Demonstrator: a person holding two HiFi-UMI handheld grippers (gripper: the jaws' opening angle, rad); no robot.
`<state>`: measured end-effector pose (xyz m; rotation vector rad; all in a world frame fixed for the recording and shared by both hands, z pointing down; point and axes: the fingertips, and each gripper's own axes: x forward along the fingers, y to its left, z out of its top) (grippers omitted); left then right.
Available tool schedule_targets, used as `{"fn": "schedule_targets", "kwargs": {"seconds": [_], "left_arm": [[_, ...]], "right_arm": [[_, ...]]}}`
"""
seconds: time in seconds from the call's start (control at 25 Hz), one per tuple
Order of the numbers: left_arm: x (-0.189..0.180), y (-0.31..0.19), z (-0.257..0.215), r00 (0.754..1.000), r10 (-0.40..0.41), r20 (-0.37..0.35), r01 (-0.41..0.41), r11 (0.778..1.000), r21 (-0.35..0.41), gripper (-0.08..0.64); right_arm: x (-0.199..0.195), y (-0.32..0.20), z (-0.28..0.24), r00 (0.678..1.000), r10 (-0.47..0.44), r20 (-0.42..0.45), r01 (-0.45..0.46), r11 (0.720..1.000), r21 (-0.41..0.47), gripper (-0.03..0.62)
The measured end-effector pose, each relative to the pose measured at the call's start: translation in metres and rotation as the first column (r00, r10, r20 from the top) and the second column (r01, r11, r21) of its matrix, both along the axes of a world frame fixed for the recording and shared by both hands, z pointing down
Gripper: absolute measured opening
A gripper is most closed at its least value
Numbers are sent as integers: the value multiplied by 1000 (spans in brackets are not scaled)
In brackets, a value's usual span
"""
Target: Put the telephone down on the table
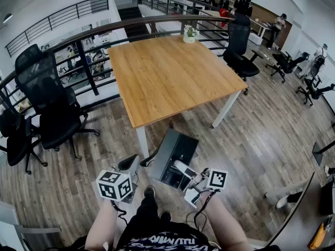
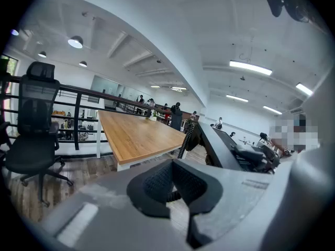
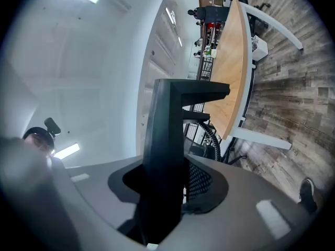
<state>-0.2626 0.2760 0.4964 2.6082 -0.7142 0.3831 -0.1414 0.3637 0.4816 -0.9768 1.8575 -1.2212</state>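
Ahead, the wooden table (image 1: 172, 77) shows open top from edge to edge, with only 1 small flower pot (image 1: 189, 34) at its far edge. Plank floor (image 1: 261, 140) lies free along its near and right edges, and 2 black office chairs (image 1: 49, 98) stand off its left side. Just short of the table's near corner, over the floor, hangs the dark telephone (image 1: 170, 156), with the right gripper (image 1: 184, 172) clamped on its body. The left gripper (image 1: 129, 165) is closed on the coiled cord (image 1: 151, 160).
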Motion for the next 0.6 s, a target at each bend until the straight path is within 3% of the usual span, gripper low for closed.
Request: {"fn": "schedule_targets", "kwargs": {"seconds": [0.6], "left_arm": [[-5, 8, -3, 1000, 3, -8, -3, 1000, -4, 3]], "right_arm": [[-9, 4, -4, 1000, -9, -3, 9, 1000, 5, 160]]}}
